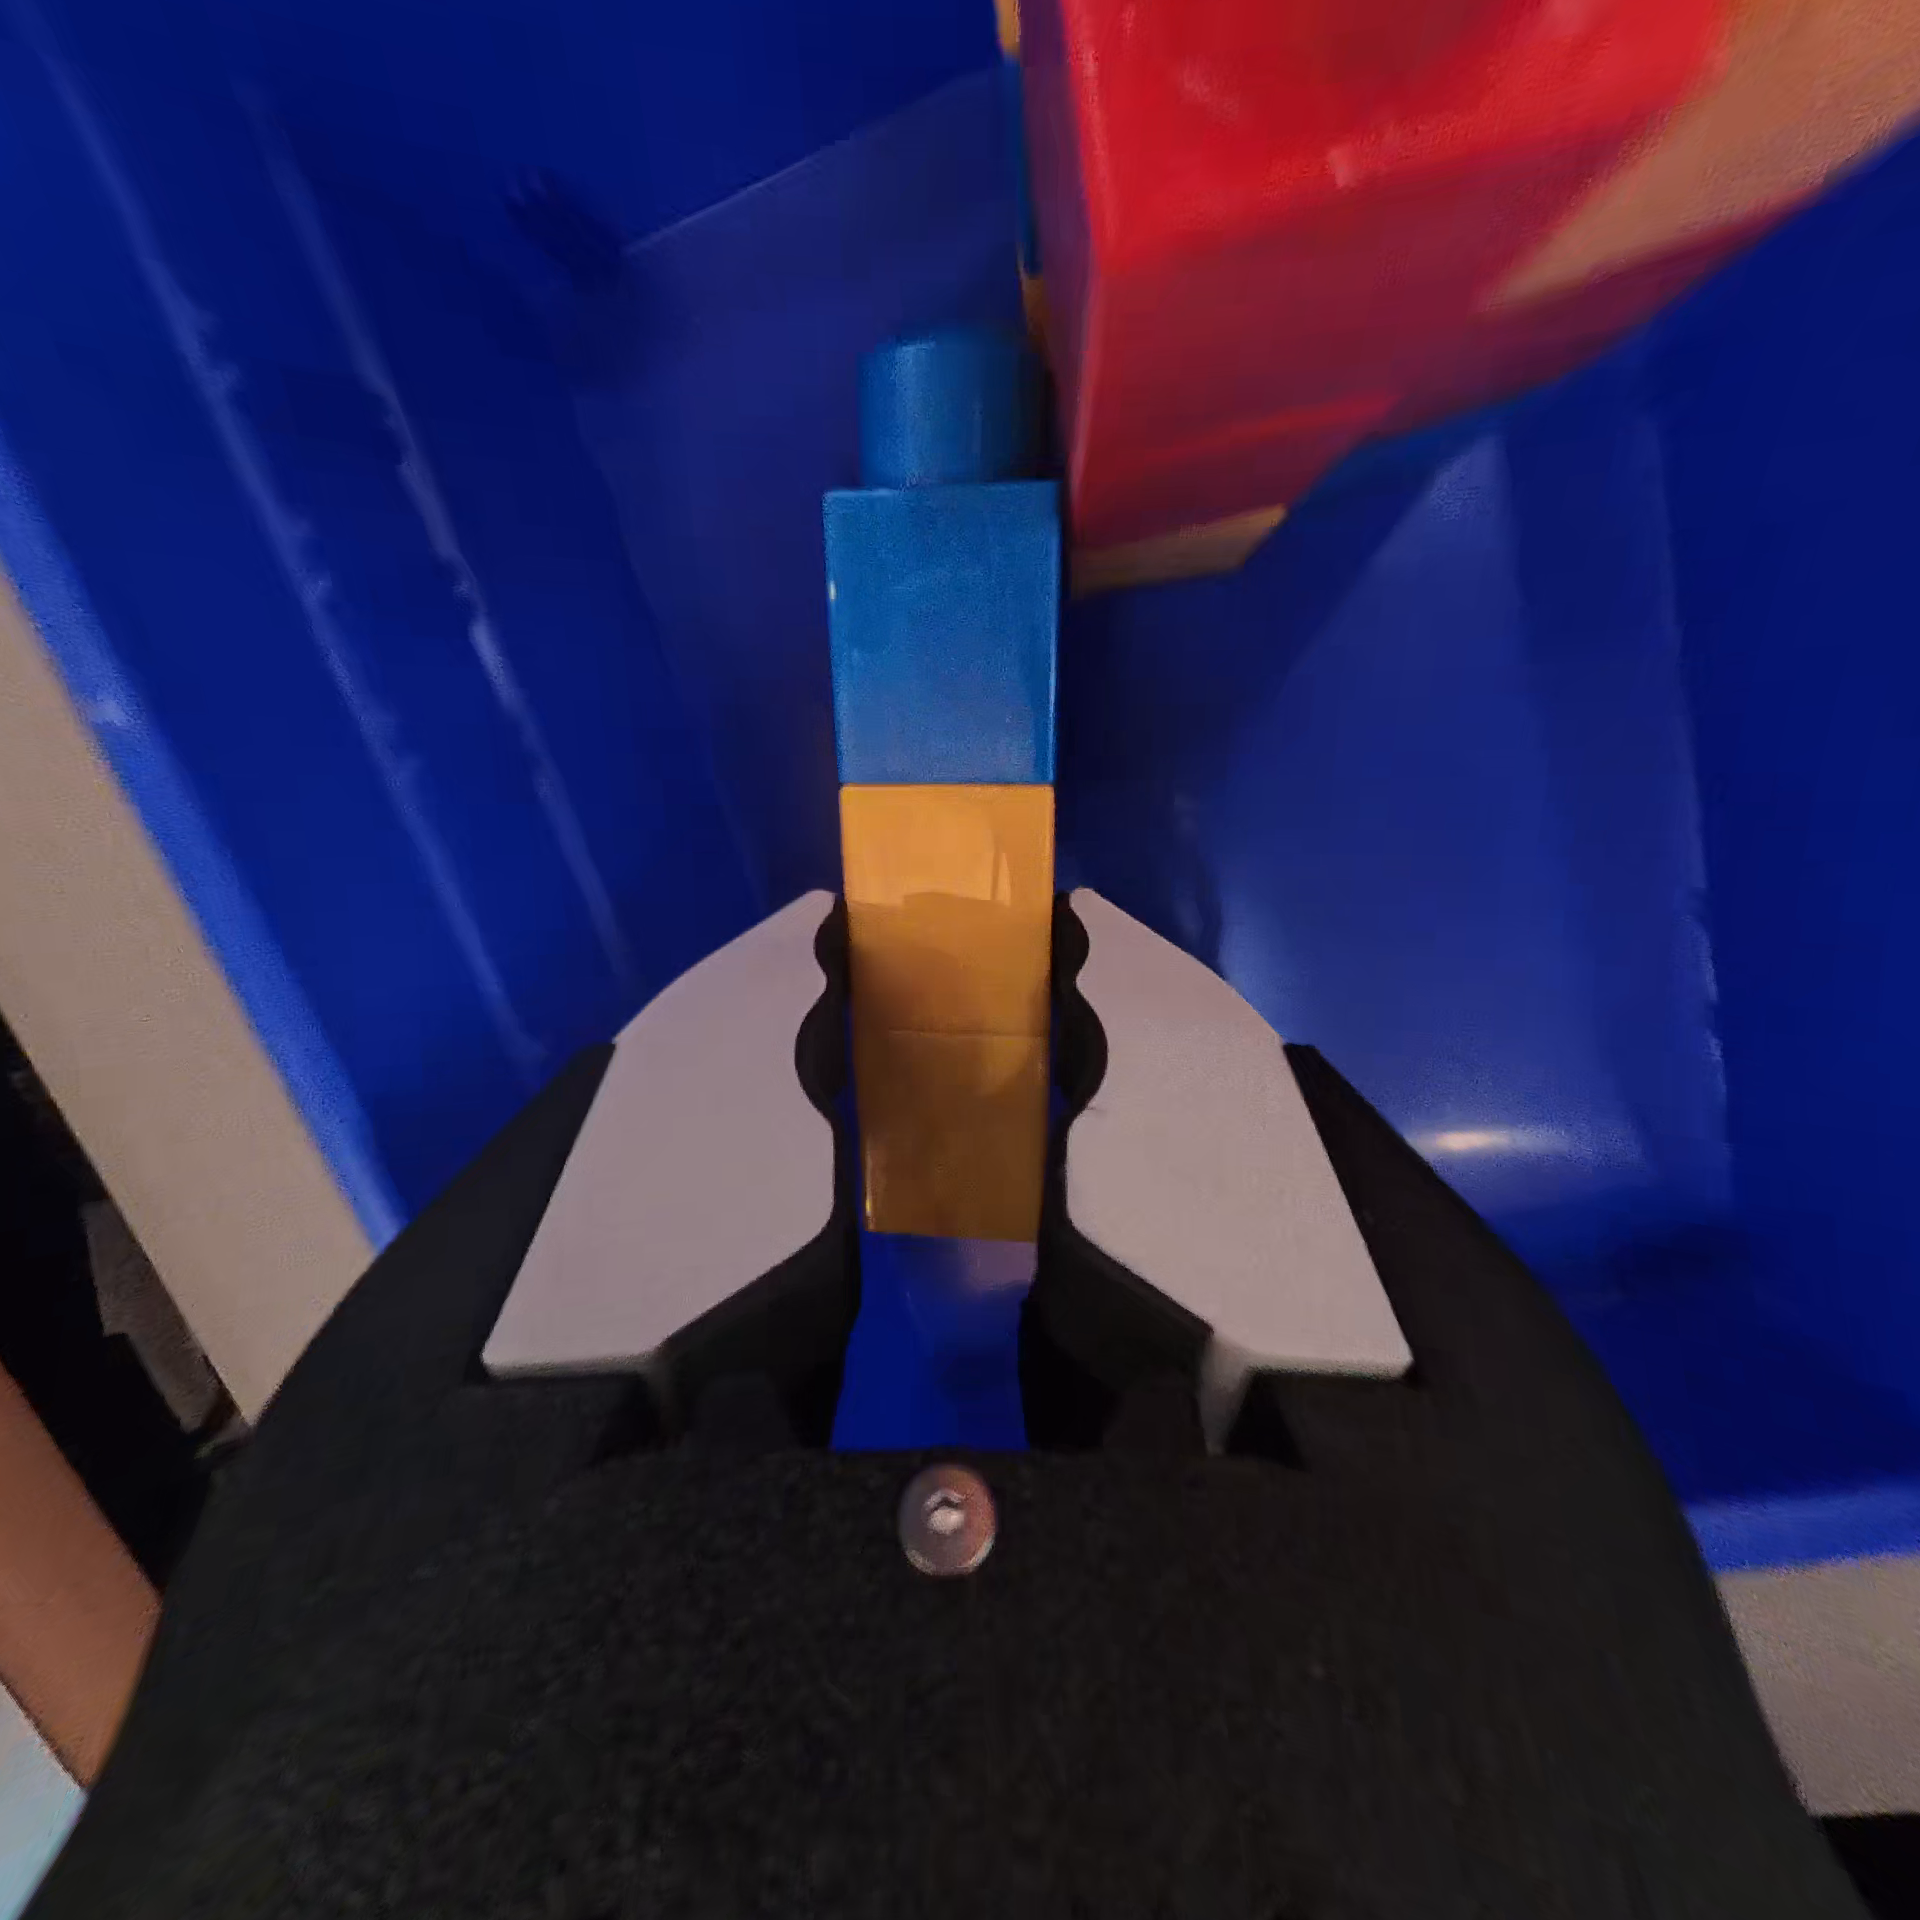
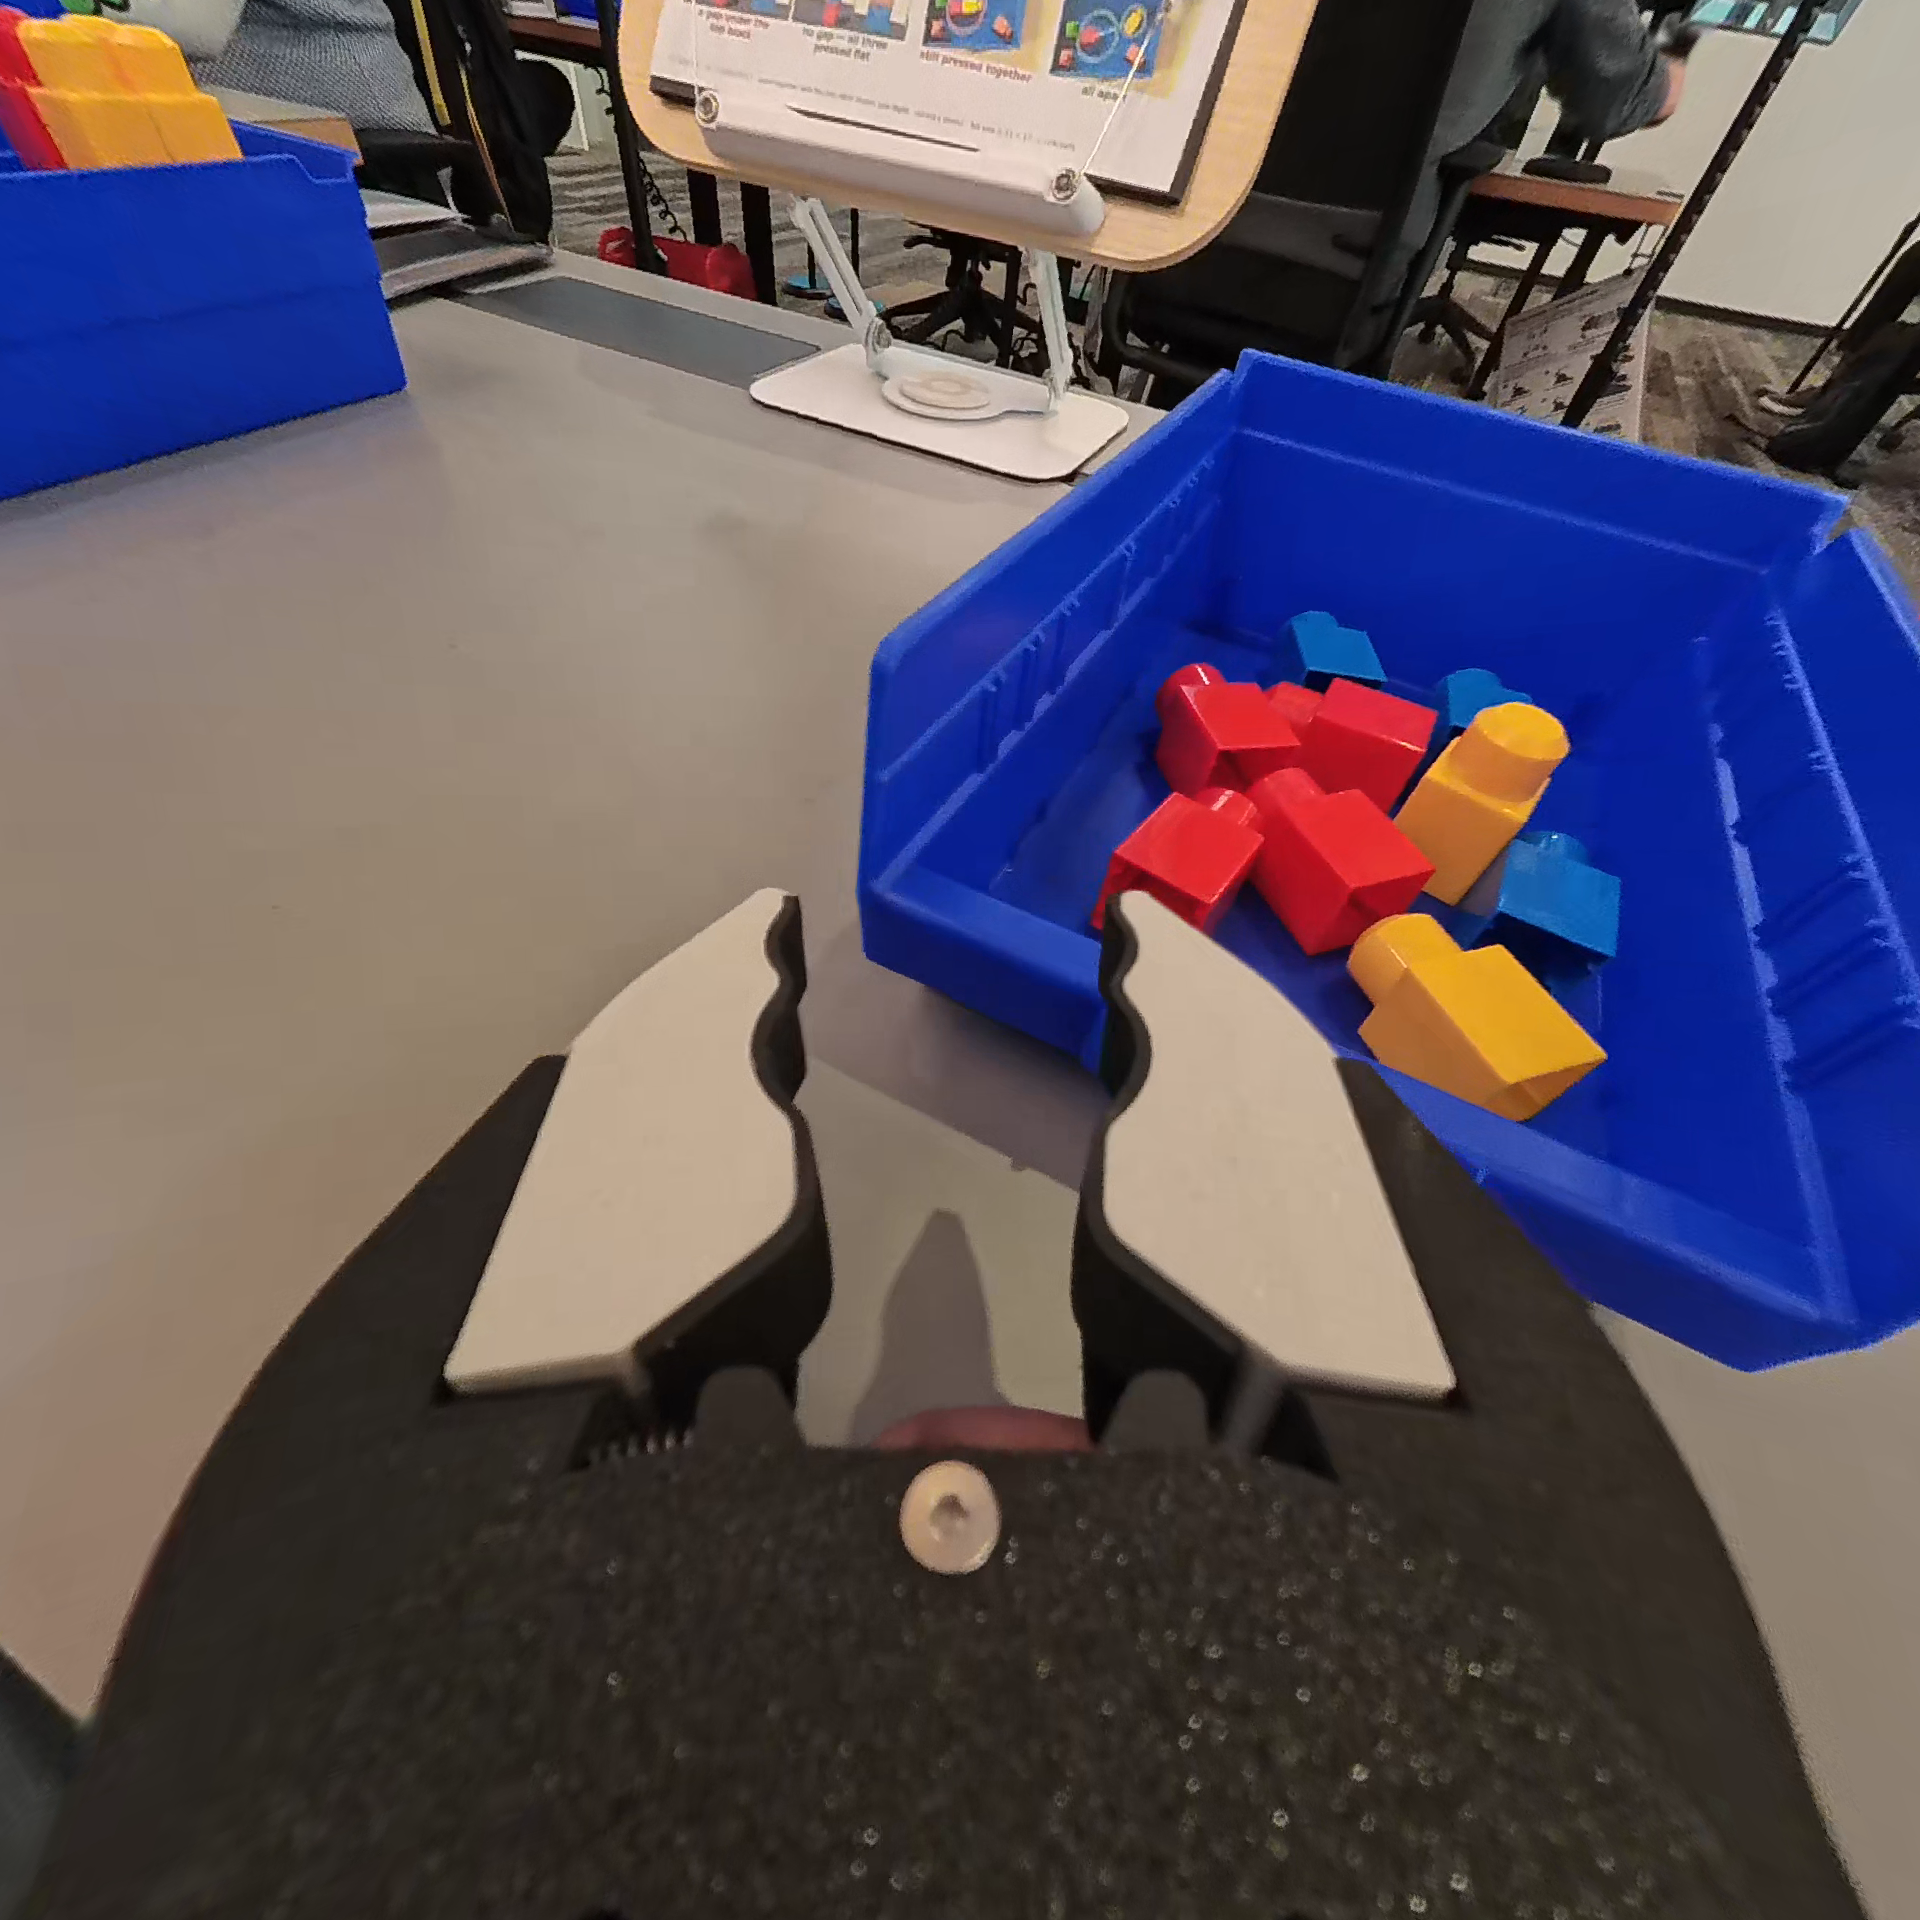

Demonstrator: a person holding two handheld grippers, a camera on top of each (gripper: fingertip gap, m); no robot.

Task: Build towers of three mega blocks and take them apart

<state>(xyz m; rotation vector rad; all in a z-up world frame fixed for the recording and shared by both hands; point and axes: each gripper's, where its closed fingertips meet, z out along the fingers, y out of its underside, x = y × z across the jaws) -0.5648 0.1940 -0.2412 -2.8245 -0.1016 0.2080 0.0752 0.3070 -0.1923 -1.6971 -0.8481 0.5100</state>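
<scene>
My left gripper (image 1: pixel 951 914) is shut on a tower: two yellow blocks (image 1: pixel 948 997) between the fingers and a blue block (image 1: pixel 943 634) on the far end, its stud pointing away. The tower is inside a blue bin (image 1: pixel 416 520), next to a blurred red block (image 1: pixel 1299 260). My right gripper (image 2: pixel 951 914) is open and empty above the grey table (image 2: pixel 416 779), just left of a second blue bin (image 2: pixel 1039 665) that holds several loose red (image 2: pixel 1340 862), yellow (image 2: pixel 1475 1018) and blue (image 2: pixel 1558 904) blocks.
Another blue bin (image 2: pixel 177 301) with stacked yellow and red blocks stands at the far left in the right wrist view. A white stand (image 2: pixel 935 405) holding an instruction board is at the table's far edge. Chairs and a seated person are beyond. The left gripper's tips are roughly 65 cm from the right gripper's.
</scene>
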